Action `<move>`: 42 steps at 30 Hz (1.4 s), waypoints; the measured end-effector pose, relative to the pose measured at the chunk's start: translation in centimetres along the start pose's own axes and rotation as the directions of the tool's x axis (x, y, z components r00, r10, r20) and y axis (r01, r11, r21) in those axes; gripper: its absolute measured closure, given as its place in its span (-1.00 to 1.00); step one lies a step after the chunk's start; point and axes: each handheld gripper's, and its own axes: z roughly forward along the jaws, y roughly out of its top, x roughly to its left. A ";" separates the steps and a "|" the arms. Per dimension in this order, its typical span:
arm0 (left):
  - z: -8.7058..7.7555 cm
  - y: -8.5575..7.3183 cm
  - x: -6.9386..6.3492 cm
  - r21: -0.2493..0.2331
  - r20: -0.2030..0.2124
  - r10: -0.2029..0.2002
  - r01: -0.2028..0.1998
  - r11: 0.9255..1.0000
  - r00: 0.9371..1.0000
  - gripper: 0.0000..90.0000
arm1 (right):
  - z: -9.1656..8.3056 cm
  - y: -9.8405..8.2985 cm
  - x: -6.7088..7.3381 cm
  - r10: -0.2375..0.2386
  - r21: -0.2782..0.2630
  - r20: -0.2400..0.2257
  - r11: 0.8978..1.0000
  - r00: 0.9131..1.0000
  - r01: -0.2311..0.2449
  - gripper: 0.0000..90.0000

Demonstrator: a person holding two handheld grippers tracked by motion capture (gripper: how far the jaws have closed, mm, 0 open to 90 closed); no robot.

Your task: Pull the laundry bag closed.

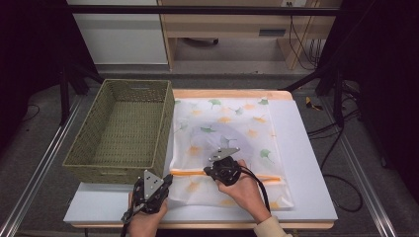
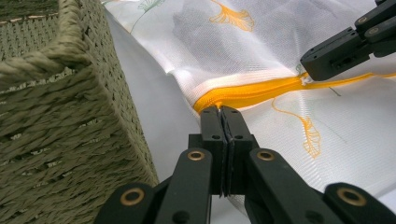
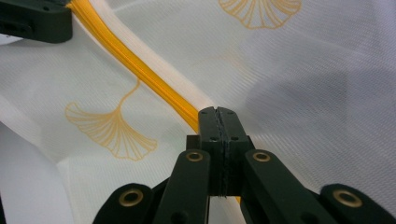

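Observation:
A white mesh bag (image 1: 232, 123) printed with ginkgo leaves lies flat on the white board (image 1: 306, 163), with something grey showing through the mesh. An orange zipper (image 1: 267, 177) runs across its near part. My left gripper (image 1: 169, 179) is shut on the bag's left edge, right at the zipper's end (image 2: 210, 100). In the left gripper view its jaws (image 2: 222, 110) are pressed together there. My right gripper (image 1: 207, 171) is shut on the zipper (image 3: 140, 70) a short way to the right, apparently on the pull. Its jaws (image 3: 217, 112) meet on the orange line.
A woven green basket (image 1: 118, 128) stands on the board's left side, close against the bag's left edge and beside my left gripper (image 2: 56, 116). Metal rails run along both sides of the table. A wooden desk and cables stand beyond the far edge.

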 end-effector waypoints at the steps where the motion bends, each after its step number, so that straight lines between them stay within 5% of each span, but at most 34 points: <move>1: 0.0 0.0 0.0 0.000 0.000 0.000 0.000 1.000 1.000 0.98 | 0.0 0.0 -0.1 -0.004 0.002 0.001 1.000 1.000 0.004 1.00; 42: 0.0 -0.2 0.3 -0.002 -0.008 -0.005 0.005 1.000 1.000 0.98 | -1.0 -1.6 -1.6 0.040 -0.006 0.018 0.999 0.999 -0.040 1.00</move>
